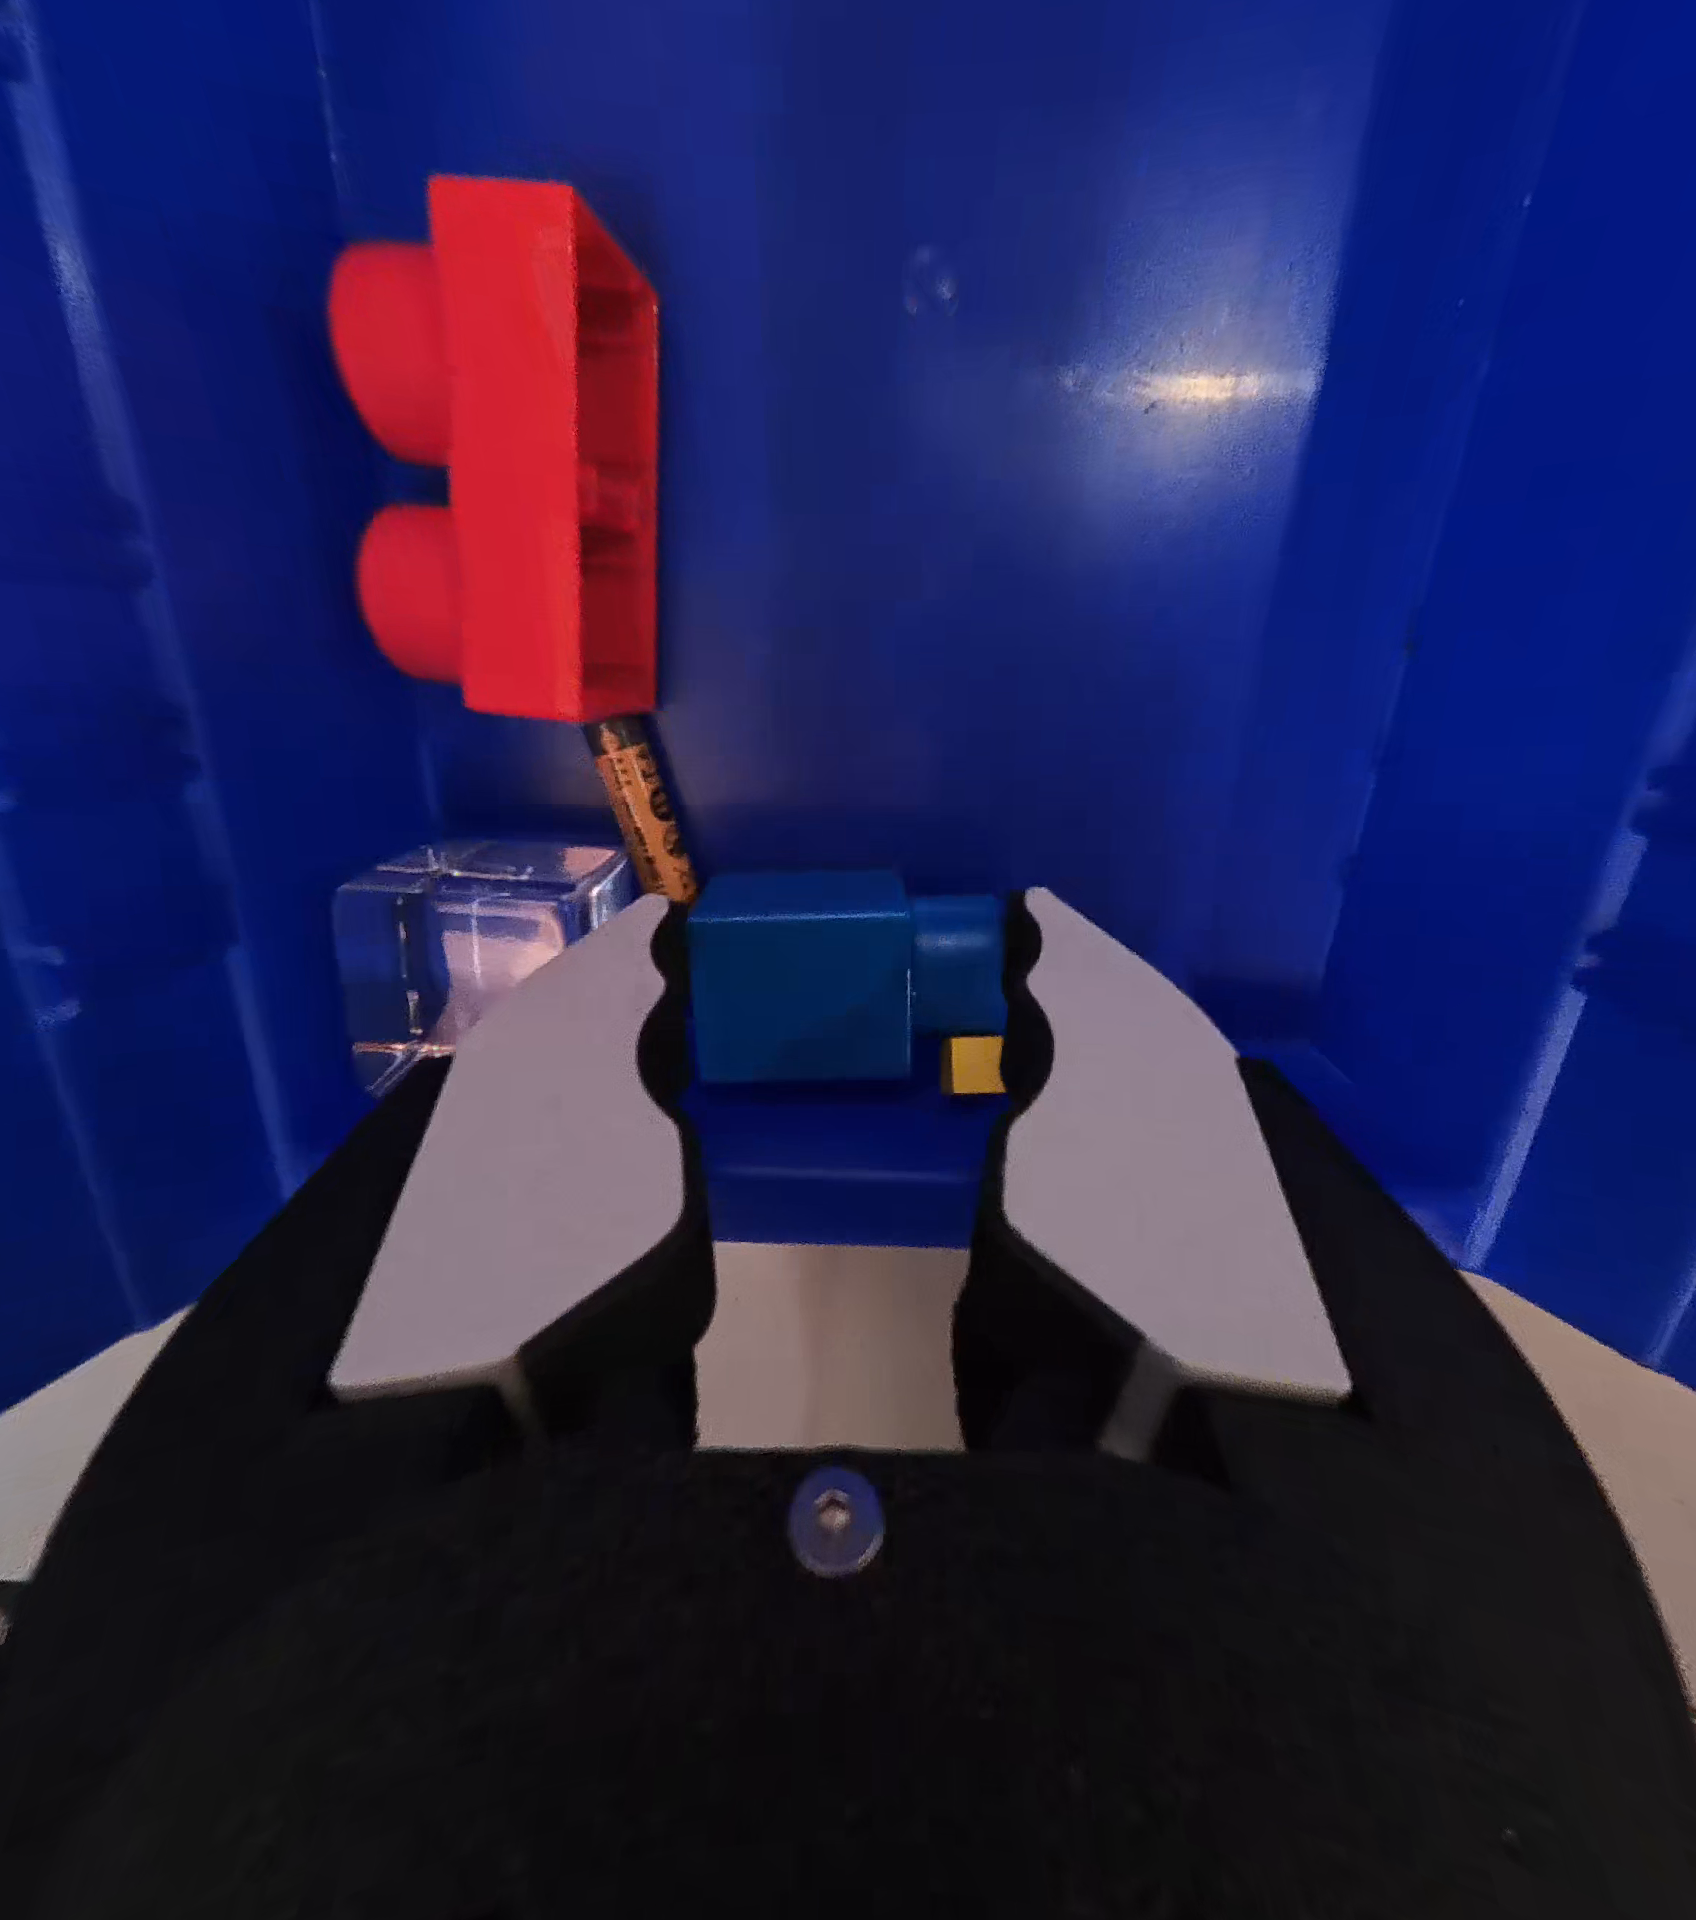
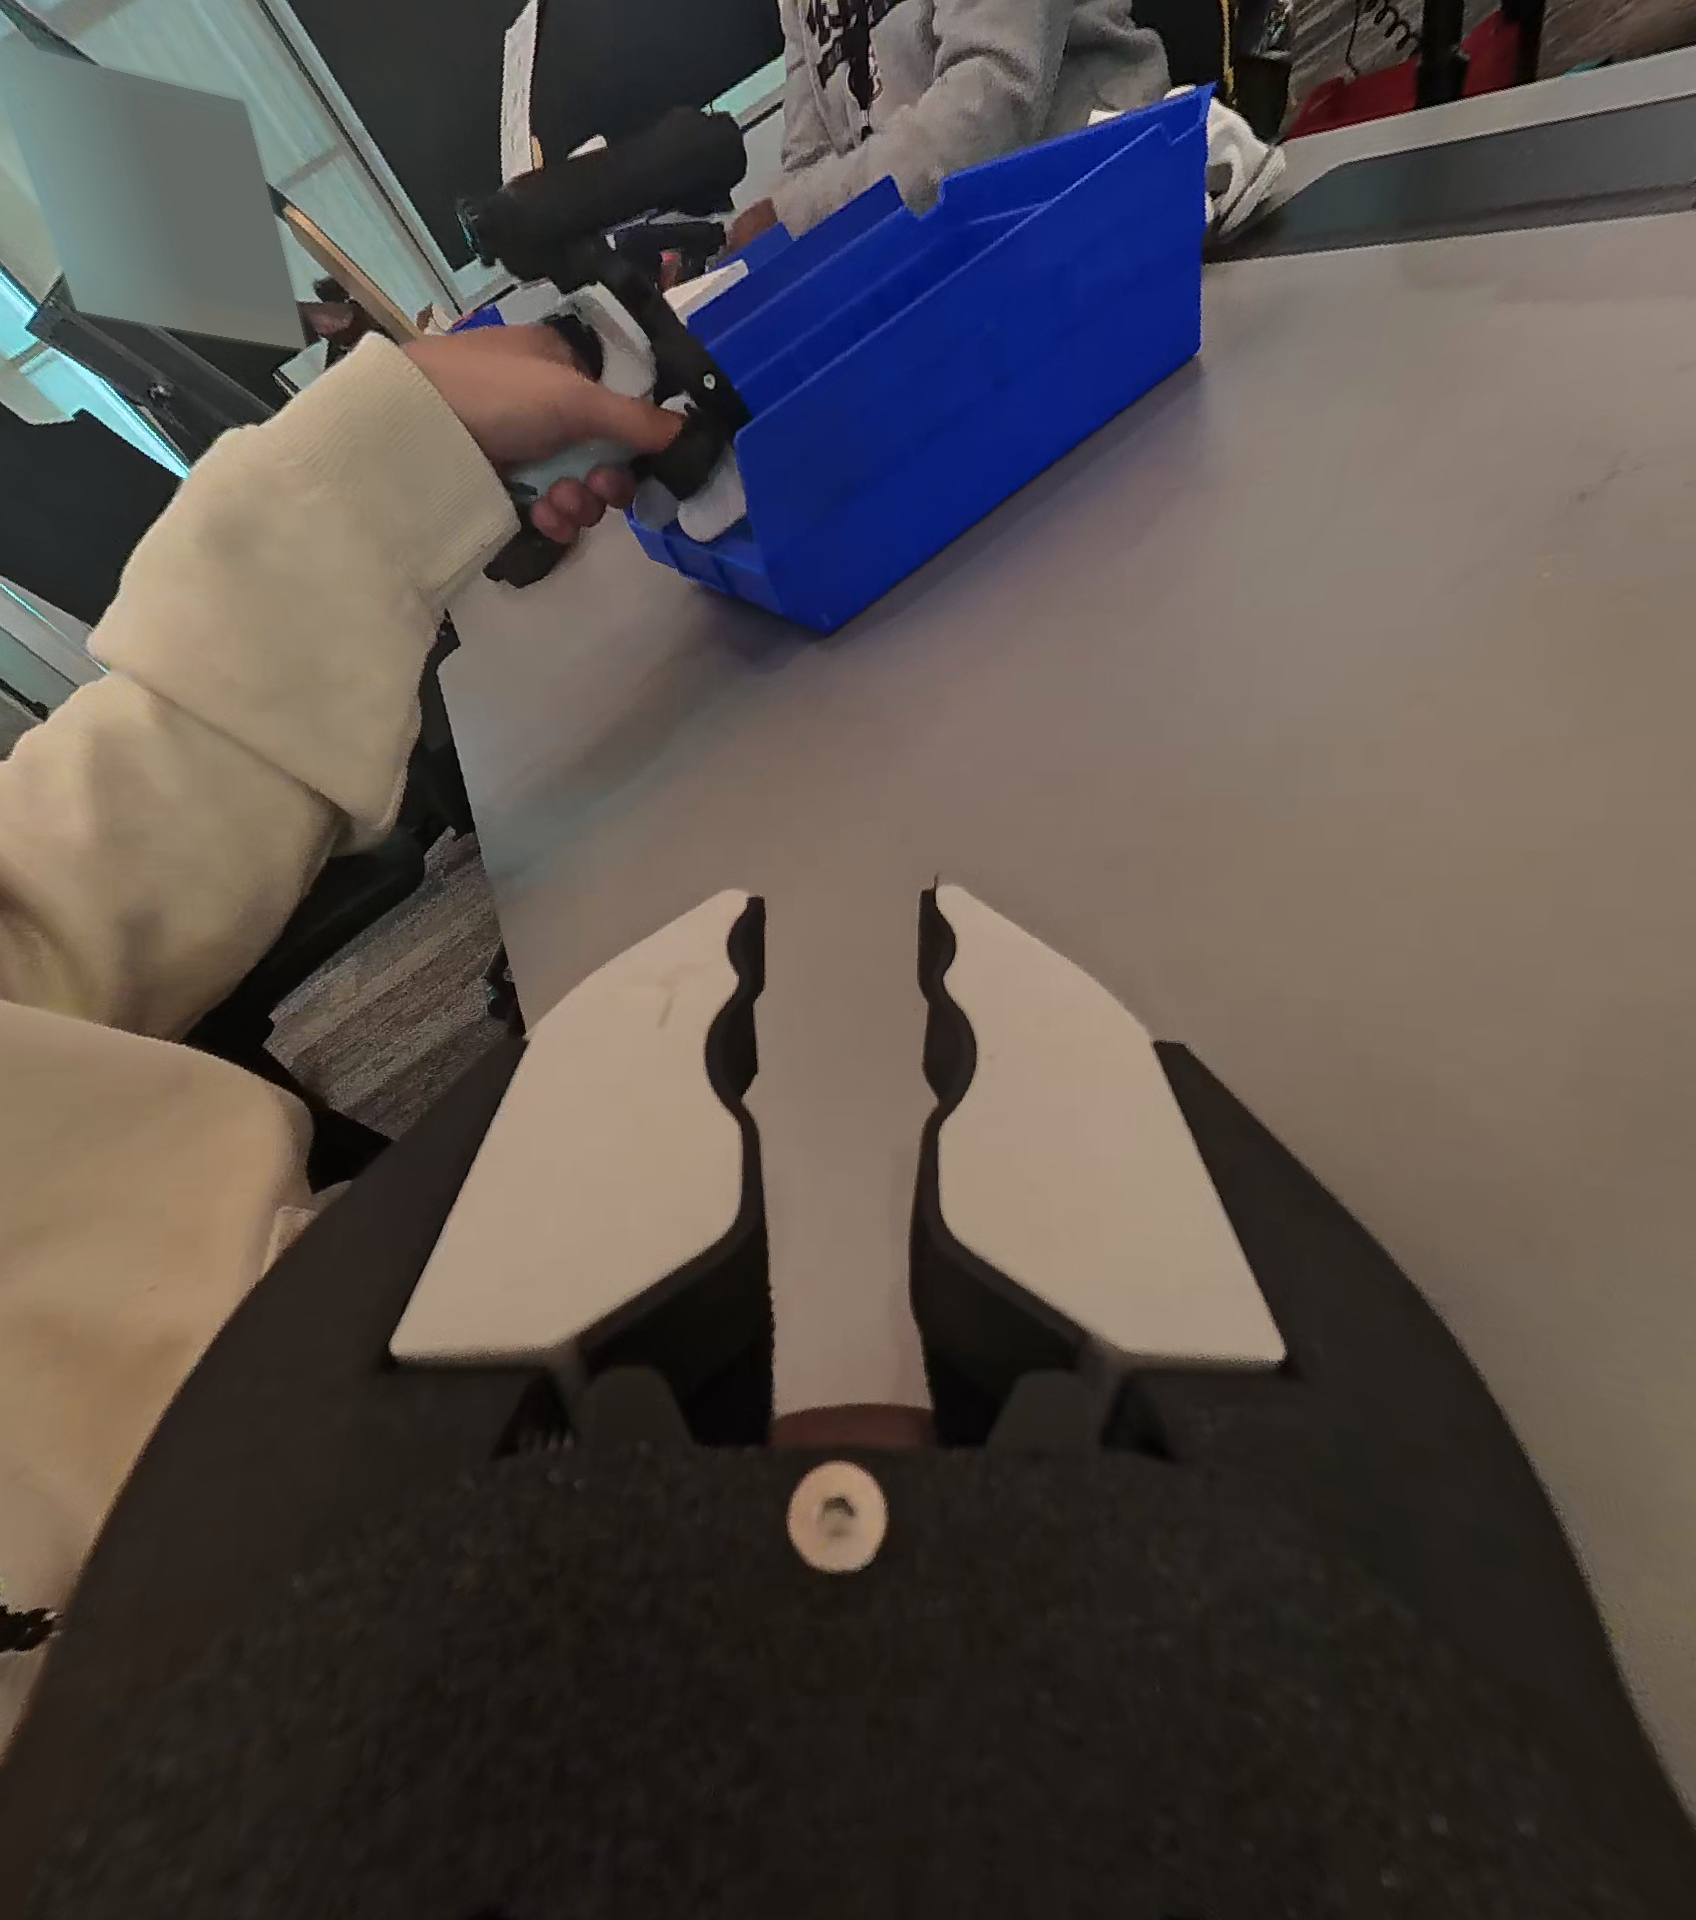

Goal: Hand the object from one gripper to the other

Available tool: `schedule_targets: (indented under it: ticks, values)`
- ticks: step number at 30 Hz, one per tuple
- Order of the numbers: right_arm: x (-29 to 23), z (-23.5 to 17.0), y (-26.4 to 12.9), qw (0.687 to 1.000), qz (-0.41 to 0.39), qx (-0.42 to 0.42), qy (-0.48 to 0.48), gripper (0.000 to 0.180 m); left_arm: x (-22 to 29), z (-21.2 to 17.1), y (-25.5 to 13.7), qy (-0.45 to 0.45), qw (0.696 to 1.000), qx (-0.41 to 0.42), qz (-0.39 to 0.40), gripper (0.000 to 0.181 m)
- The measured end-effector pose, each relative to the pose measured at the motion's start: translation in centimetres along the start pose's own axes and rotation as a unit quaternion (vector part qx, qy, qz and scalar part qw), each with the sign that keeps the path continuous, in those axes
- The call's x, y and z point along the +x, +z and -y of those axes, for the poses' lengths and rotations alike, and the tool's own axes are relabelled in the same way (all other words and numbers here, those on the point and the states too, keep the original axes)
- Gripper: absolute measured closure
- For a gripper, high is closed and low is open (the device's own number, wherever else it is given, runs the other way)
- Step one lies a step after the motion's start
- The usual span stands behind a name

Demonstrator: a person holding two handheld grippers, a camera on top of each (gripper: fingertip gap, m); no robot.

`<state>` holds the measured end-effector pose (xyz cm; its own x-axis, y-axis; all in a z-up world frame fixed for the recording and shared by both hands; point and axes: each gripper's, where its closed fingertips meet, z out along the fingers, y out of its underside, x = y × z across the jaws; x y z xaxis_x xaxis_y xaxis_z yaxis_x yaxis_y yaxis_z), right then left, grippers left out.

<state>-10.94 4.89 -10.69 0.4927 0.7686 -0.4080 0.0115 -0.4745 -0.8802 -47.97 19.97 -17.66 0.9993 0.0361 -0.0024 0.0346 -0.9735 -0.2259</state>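
1. Left wrist view: the left hand-held gripper (image 1: 844, 997) reached into the blue bin (image 1: 1239, 520), jaws apart, flanking the blue block (image 1: 802, 982) near the bin's front edge.
2. Right wrist view: the right hand-held gripper (image 2: 842, 971) hovered over the grey surface (image 2: 1343, 727), jaws apart, holding nothing.

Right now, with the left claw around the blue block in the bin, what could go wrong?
1. The left claw brackets the blue block and its stud; closing on the stud could twist the block.
2. The battery and clear cube lie close and might be knocked.
3. The right claw is far from the bin.
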Motion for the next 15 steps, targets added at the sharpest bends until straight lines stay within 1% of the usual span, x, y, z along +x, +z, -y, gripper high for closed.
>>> schedule_targets:
  ticks: [3,5,8,11,13,15]
  values:
    - [0.0,-0.3,0.1,1.0,-0.01,-0.006,-0.014,0.152,0.2,-0.1,-0.1,0.019,1.0,0.004,0.005,0.124]
    - [0.1,-0.4,0.2,1.0,-0.018,-0.007,-0.022,0.152,0.1,0.3,-0.6,0.035,0.999,0.024,0.012,0.141]
    - [0.2,-0.3,0.4,0.999,-0.023,0.002,-0.024,0.152,-0.2,1.4,-1.9,0.051,0.996,0.065,0.024,0.14]
    - [0.6,-0.3,0.6,0.999,-0.031,0.004,-0.024,0.153,0.0,2.1,-2.9,0.062,0.993,0.096,0.016,0.141]
    - [0.8,-0.2,0.8,0.999,-0.038,0.005,-0.029,0.153,0.7,2.8,-3.8,0.069,0.989,0.127,-0.007,0.14]
    - [1.0,0.3,0.9,0.998,-0.046,0.01,-0.04,0.153,2.6,3.9,-5.5,0.07,0.98,0.175,-0.065,0.14]
